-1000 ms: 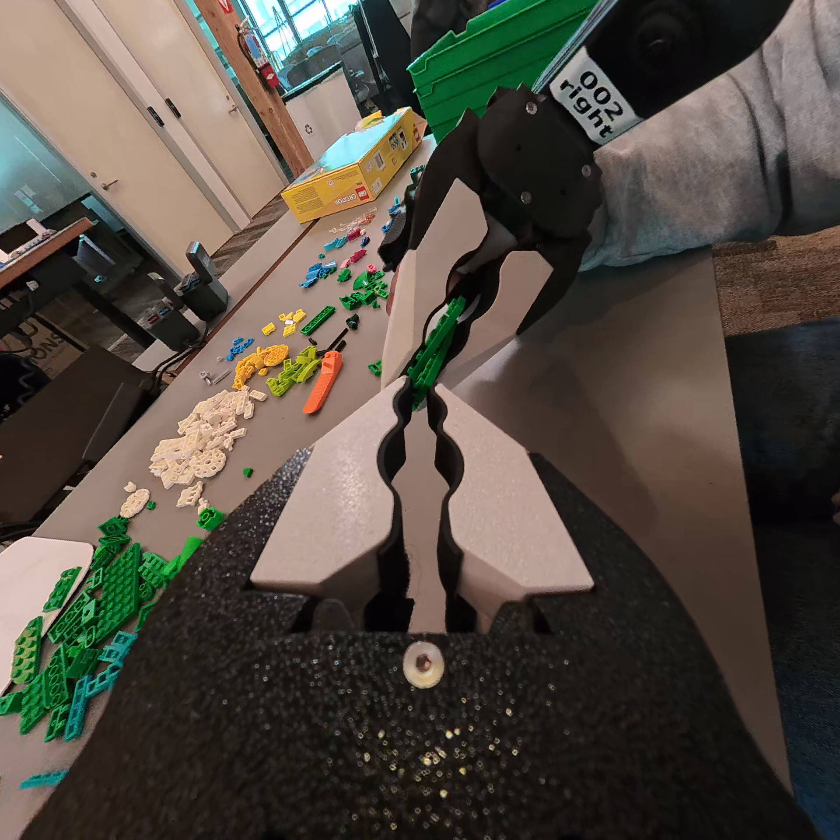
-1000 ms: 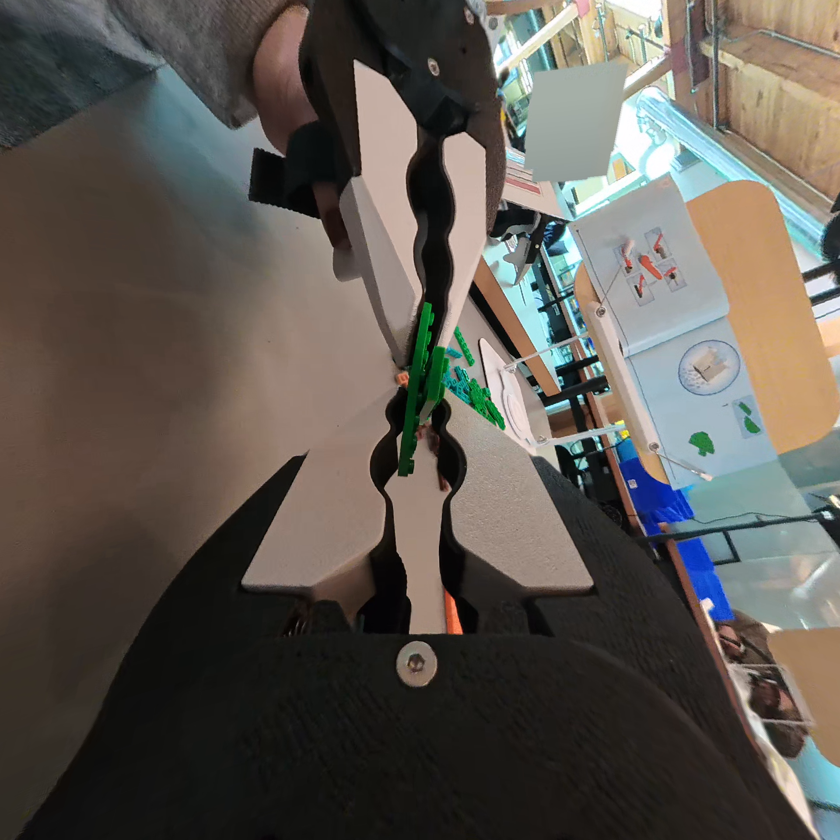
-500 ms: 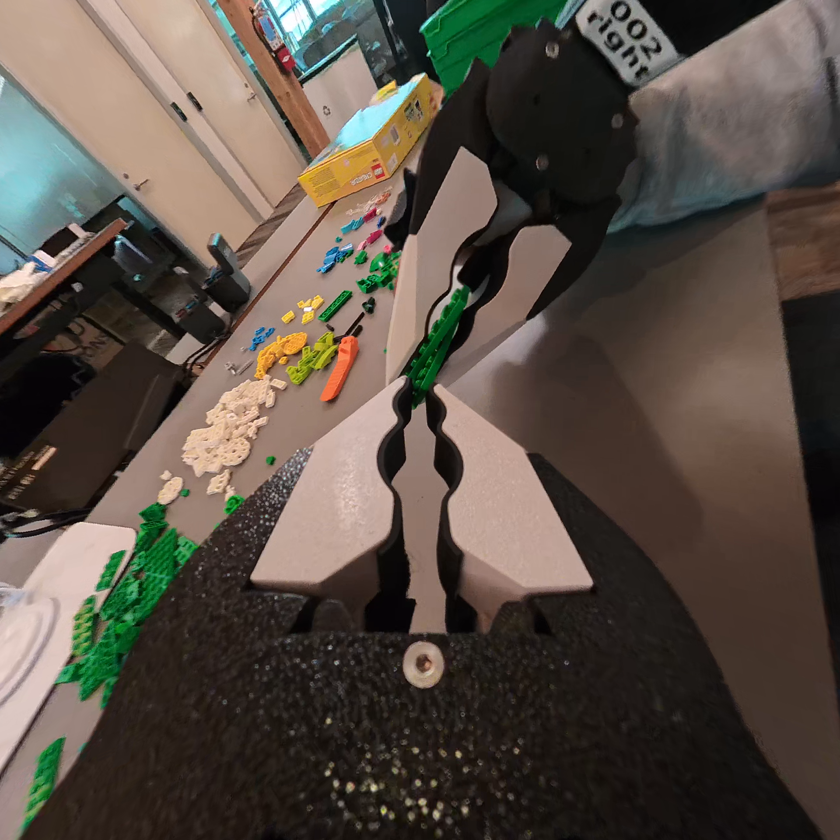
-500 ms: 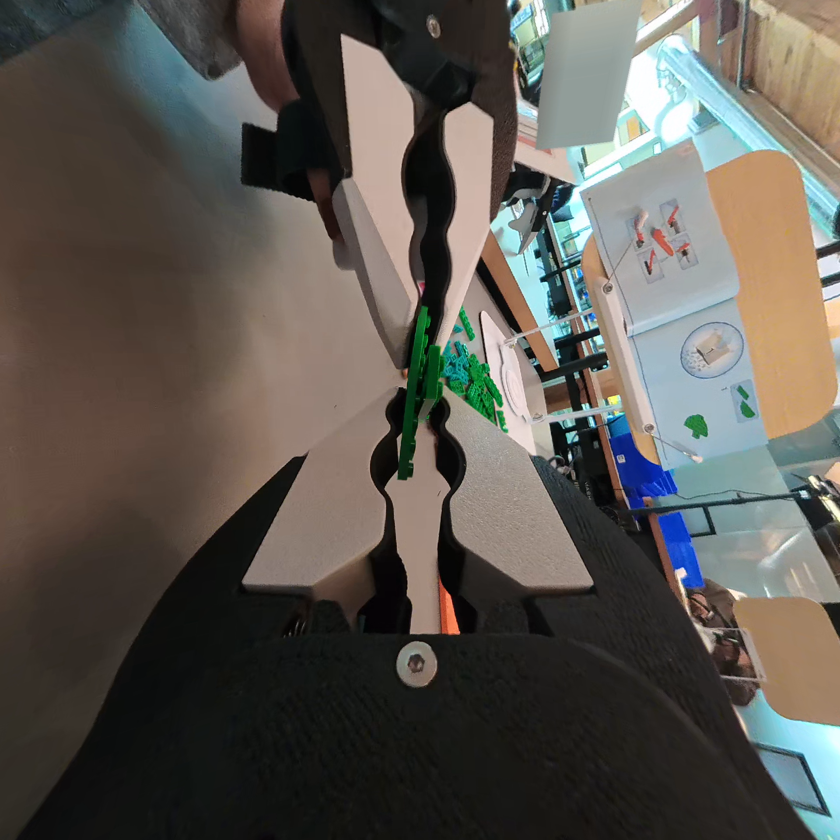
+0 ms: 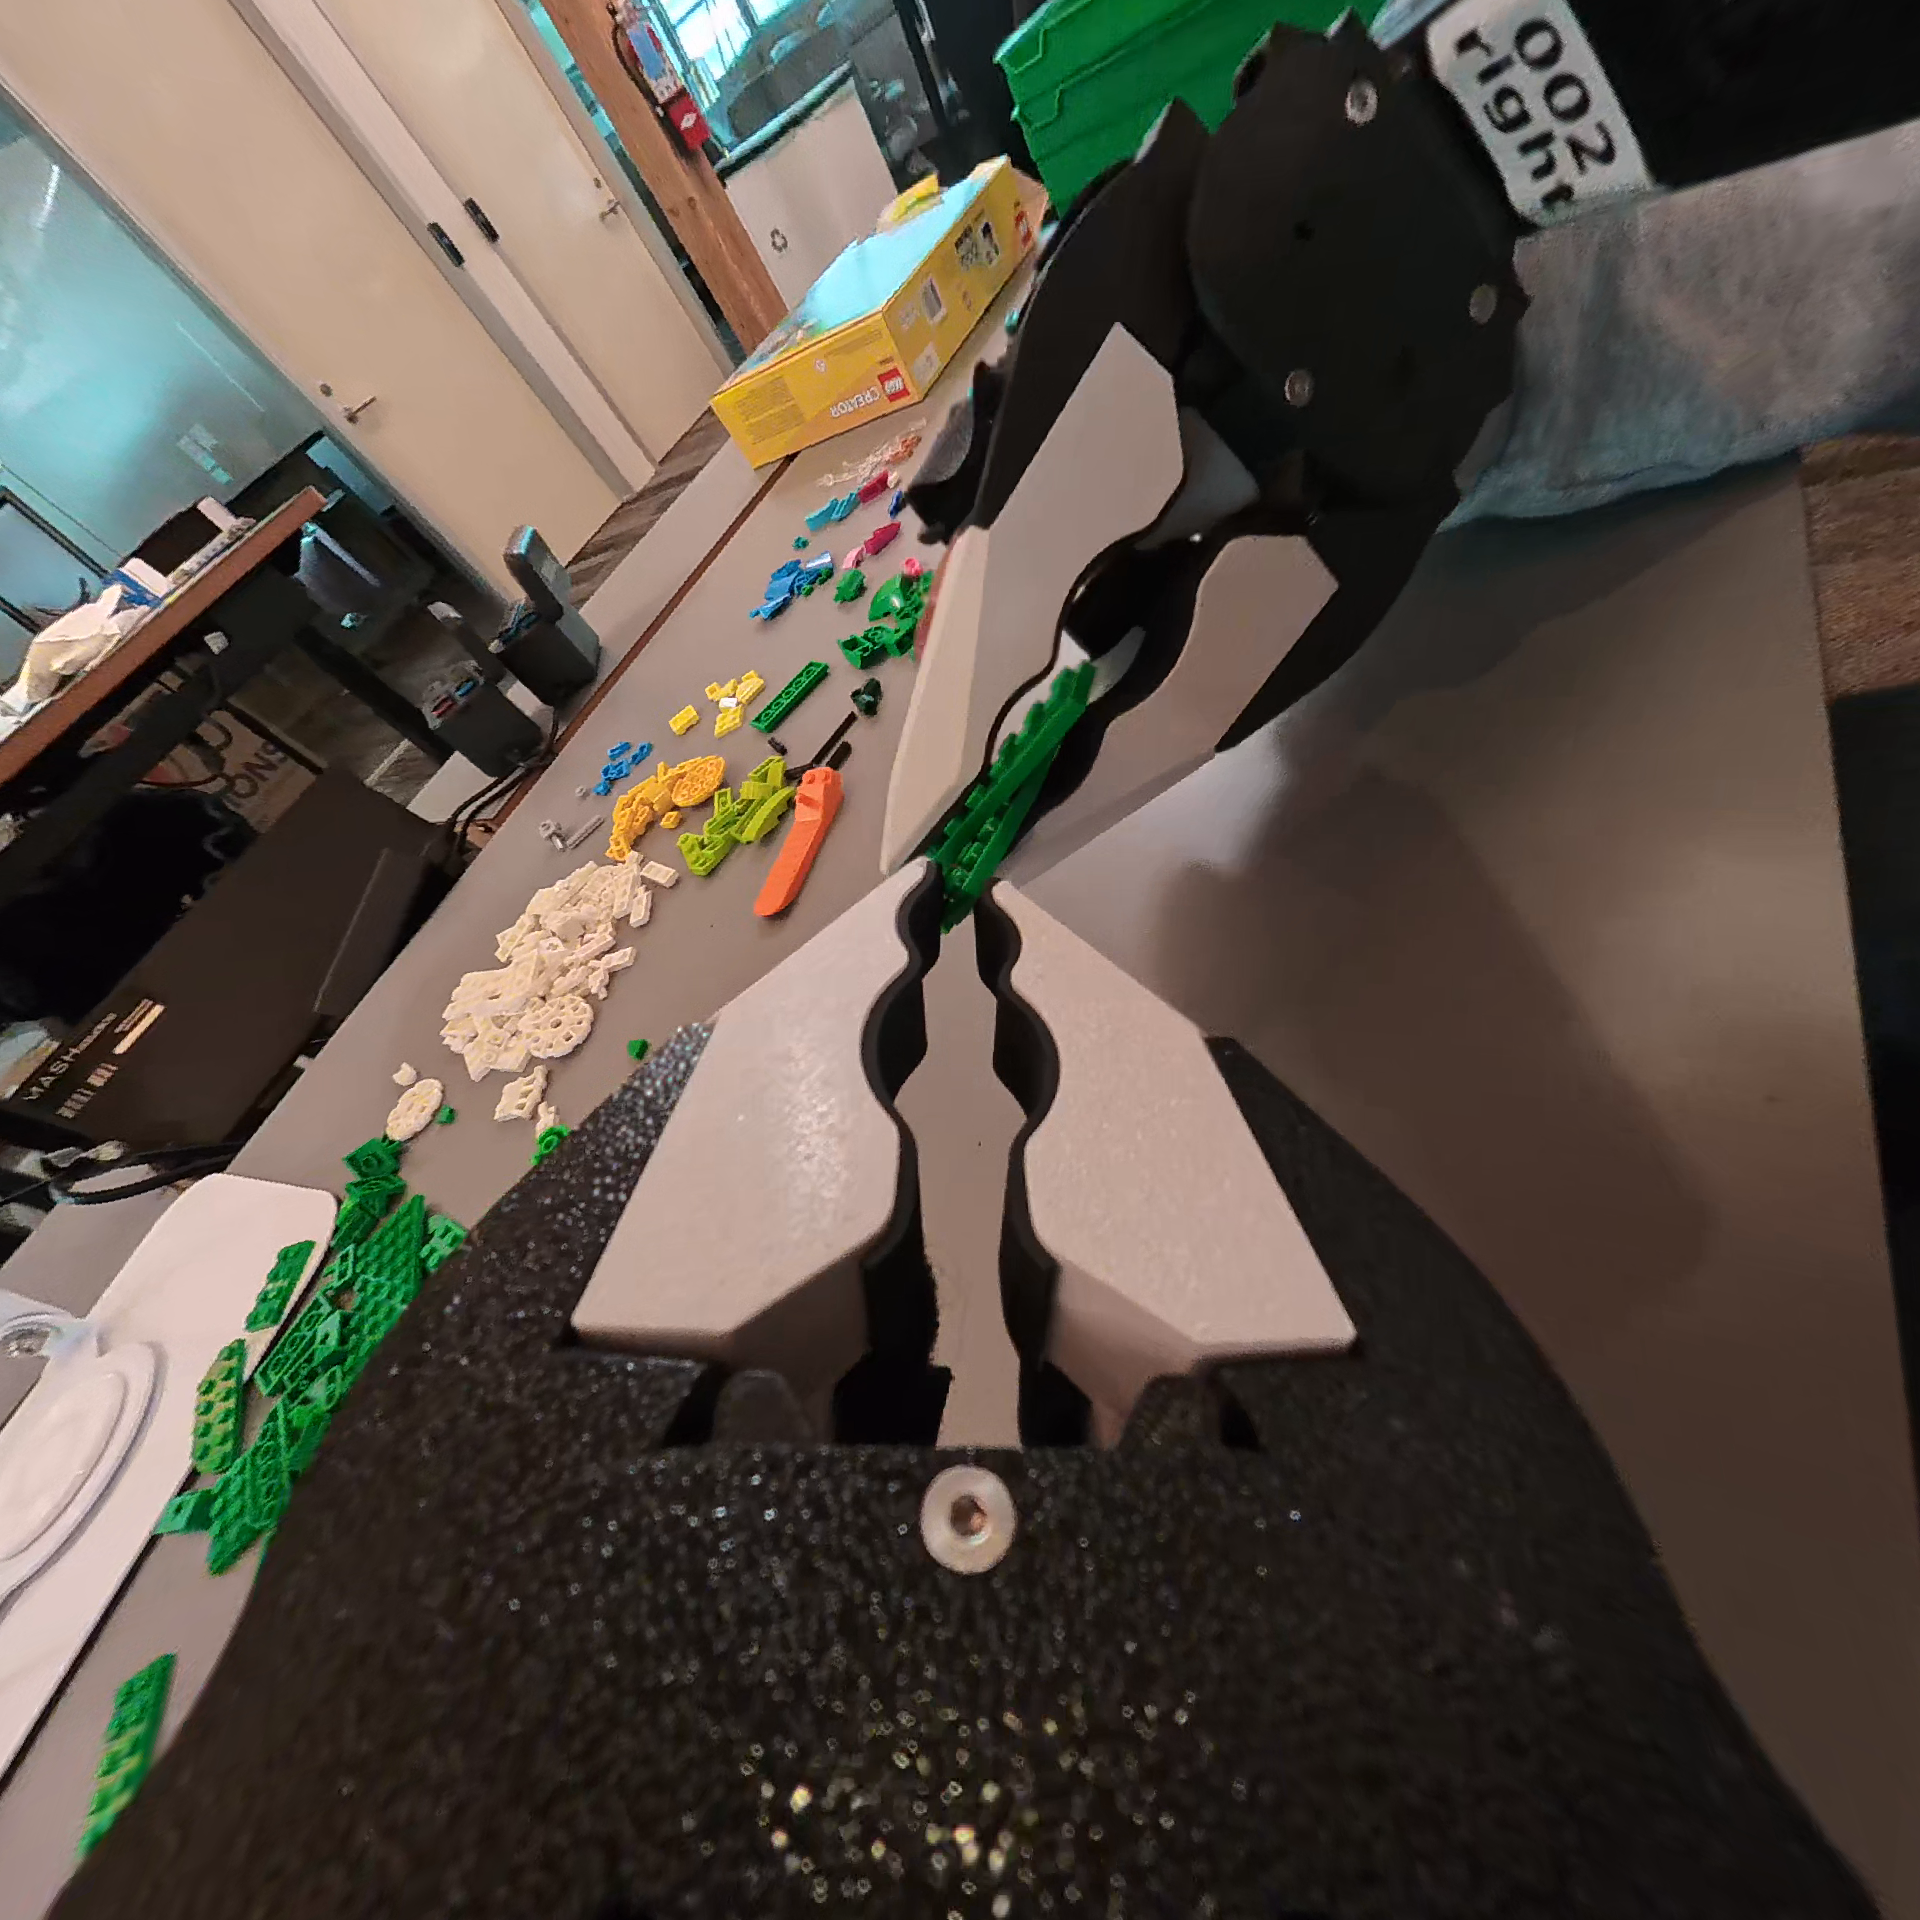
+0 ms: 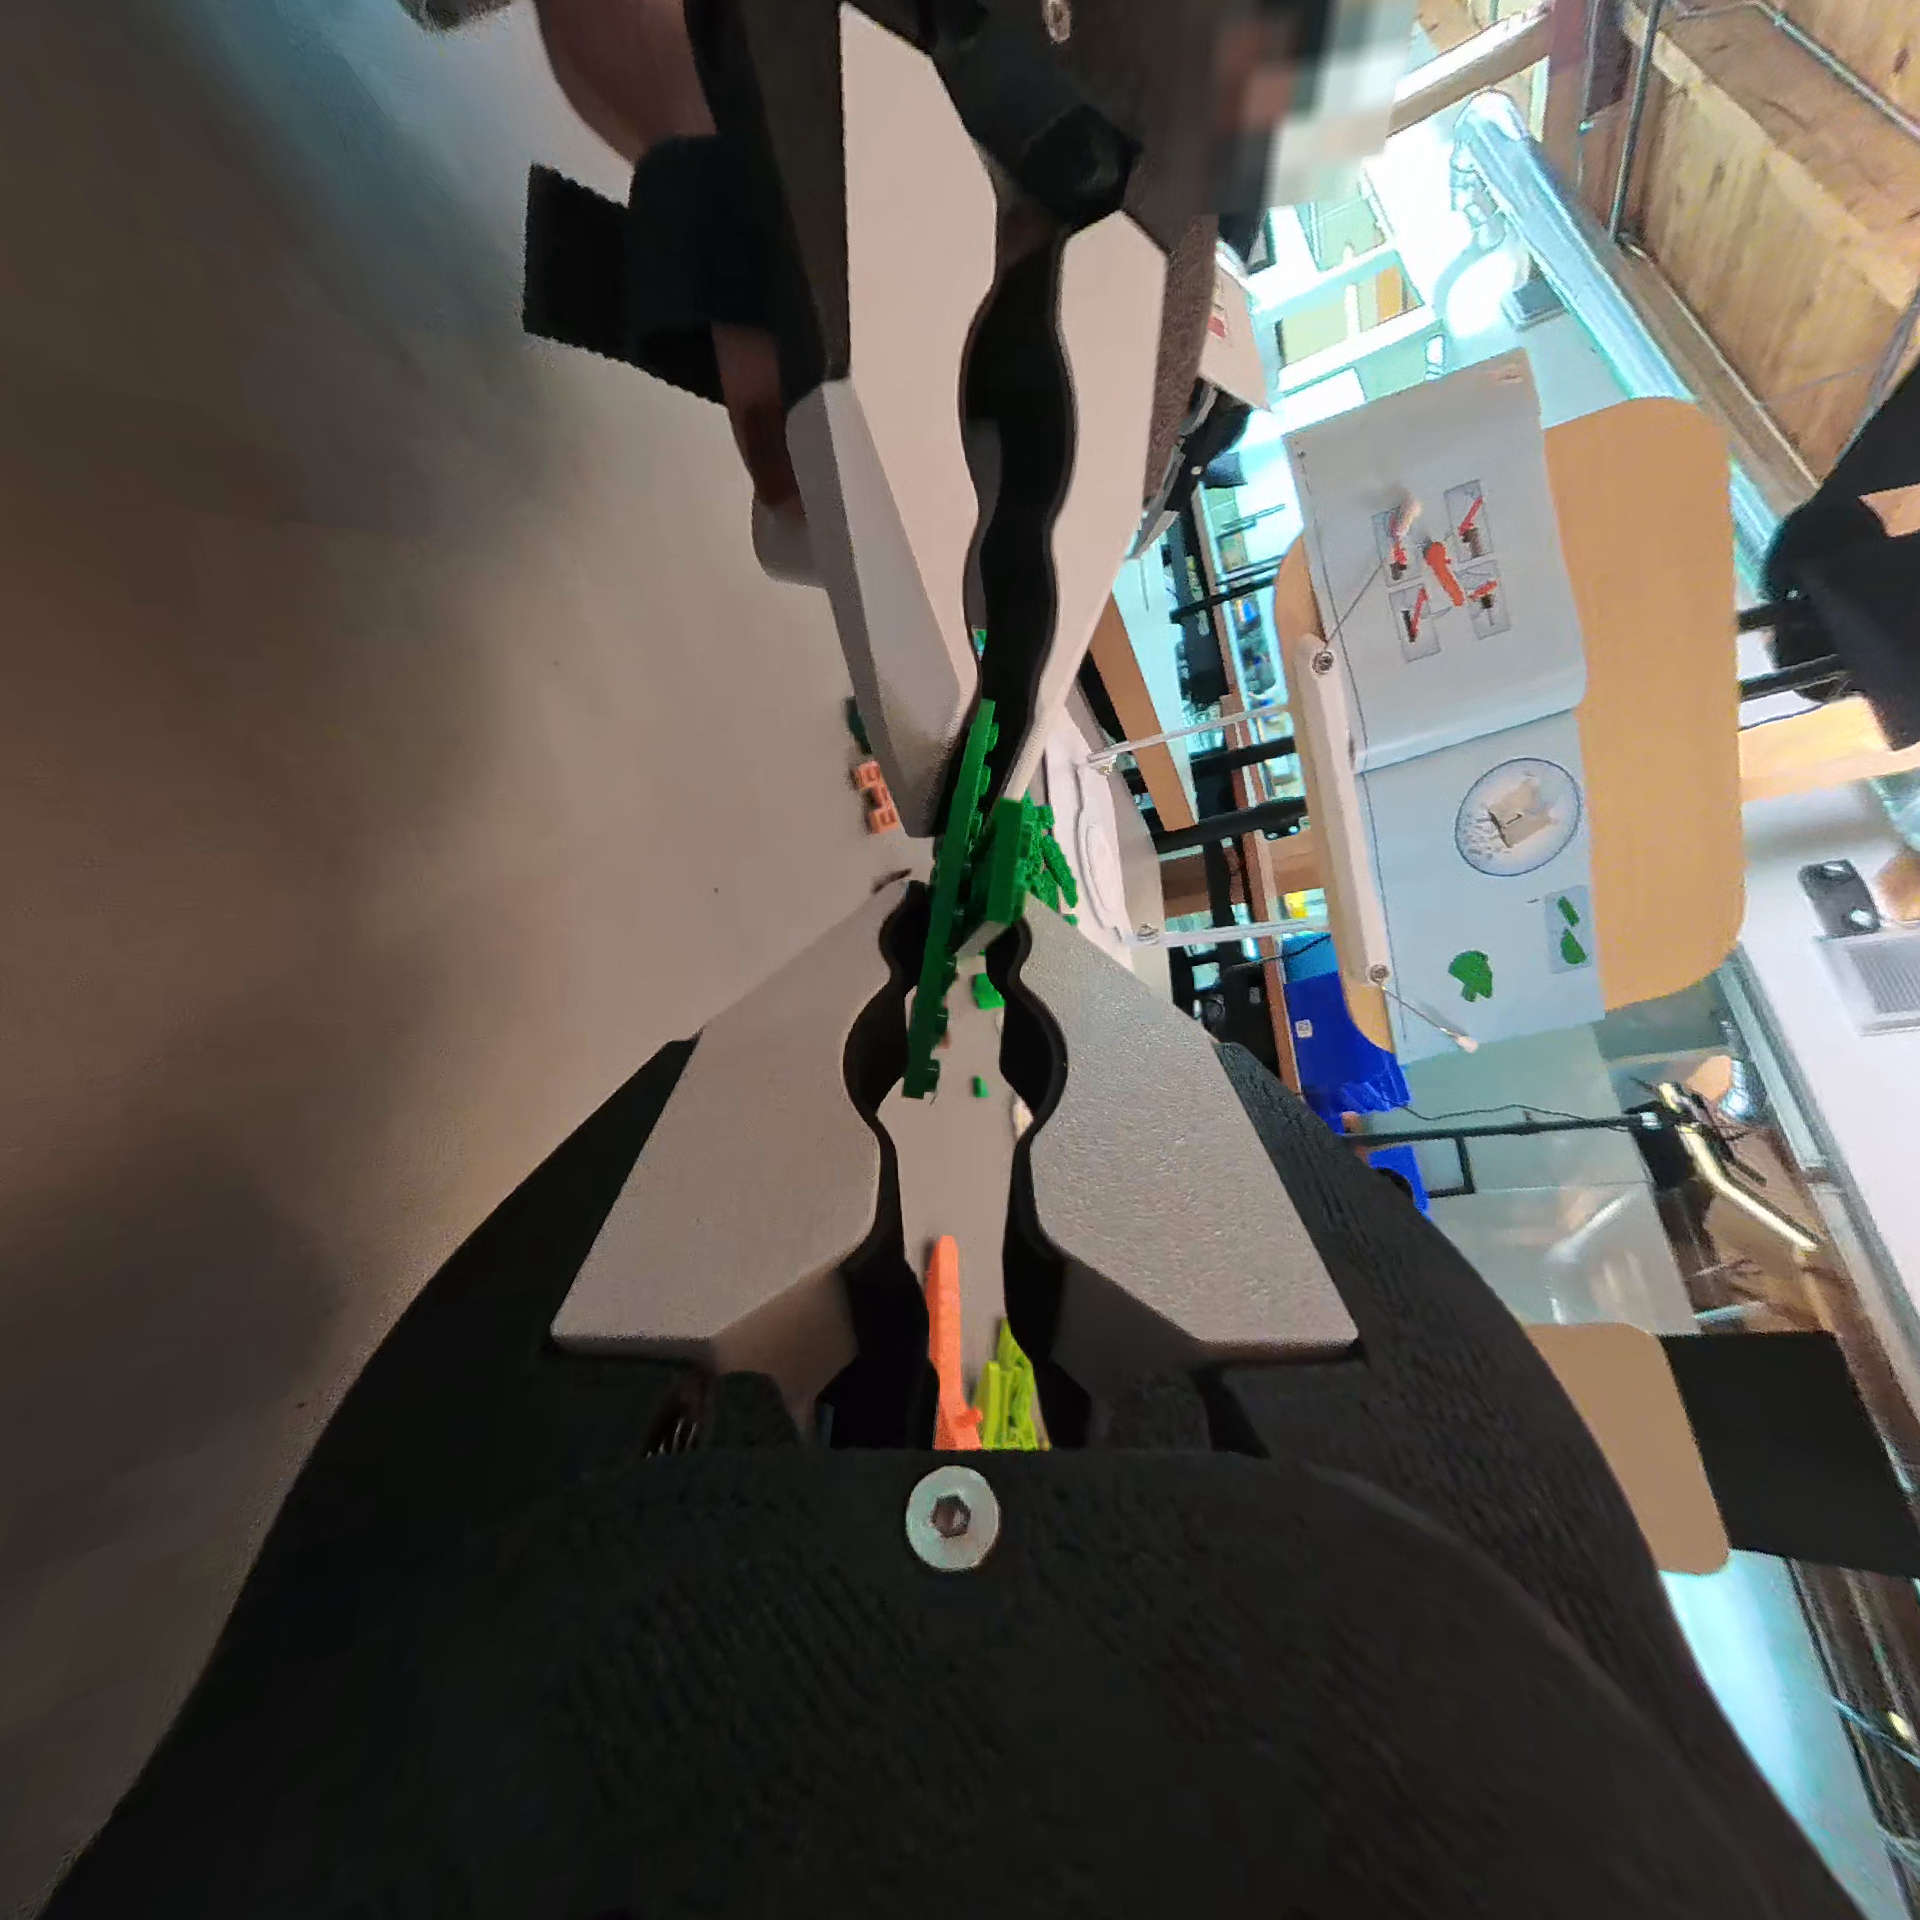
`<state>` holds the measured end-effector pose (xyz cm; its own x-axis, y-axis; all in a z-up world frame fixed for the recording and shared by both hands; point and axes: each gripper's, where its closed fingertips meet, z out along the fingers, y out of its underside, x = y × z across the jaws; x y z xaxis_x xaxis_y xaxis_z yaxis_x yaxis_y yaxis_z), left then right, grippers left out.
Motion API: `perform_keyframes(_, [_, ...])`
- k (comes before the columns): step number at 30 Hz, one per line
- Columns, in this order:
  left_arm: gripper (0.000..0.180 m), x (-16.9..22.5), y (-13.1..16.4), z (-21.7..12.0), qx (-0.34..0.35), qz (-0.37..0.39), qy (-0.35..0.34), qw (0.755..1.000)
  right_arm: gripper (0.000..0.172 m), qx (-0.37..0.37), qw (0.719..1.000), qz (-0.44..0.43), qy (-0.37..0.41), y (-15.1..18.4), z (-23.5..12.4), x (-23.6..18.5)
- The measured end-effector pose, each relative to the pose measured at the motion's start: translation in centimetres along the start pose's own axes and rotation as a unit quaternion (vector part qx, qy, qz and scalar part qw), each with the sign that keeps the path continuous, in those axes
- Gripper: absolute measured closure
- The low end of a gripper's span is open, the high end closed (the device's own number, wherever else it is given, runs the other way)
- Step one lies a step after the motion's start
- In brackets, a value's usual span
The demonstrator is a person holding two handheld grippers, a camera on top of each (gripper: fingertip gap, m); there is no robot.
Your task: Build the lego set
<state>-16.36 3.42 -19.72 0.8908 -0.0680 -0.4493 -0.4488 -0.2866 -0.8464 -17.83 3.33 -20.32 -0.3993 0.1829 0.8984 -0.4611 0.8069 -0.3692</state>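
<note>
My left claw and right claw both pinch one green studded brick assembly, thin plates stacked edge-on, held above the grey surface between them.

Even indoor daylight, brightest from the windows at the far end of the left wrist view and the blown-out window area in the right one. Soft shadows and a dull sheen lie on the worktop. Strong wide-angle bending at edges; right view's left side is smeared and blurry.
</note>
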Motion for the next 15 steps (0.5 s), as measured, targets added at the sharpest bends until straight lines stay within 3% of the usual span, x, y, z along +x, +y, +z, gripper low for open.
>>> perform_keyframes(8, [0.178, -0.1, 1.4, 0.8, -0.051, 0.031, -0.020, 0.998, 0.155, -0.043, 0.998, -0.036, 0.000, 1.2, 0.7, -0.8])
perform_keyframes(15, [0.178, -0.2, 0.9, 0.6, -0.058, 0.068, -0.034, 0.995, 0.162, -0.027, 0.999, 0.044, -0.015, 0.9, 0.5, -0.5])
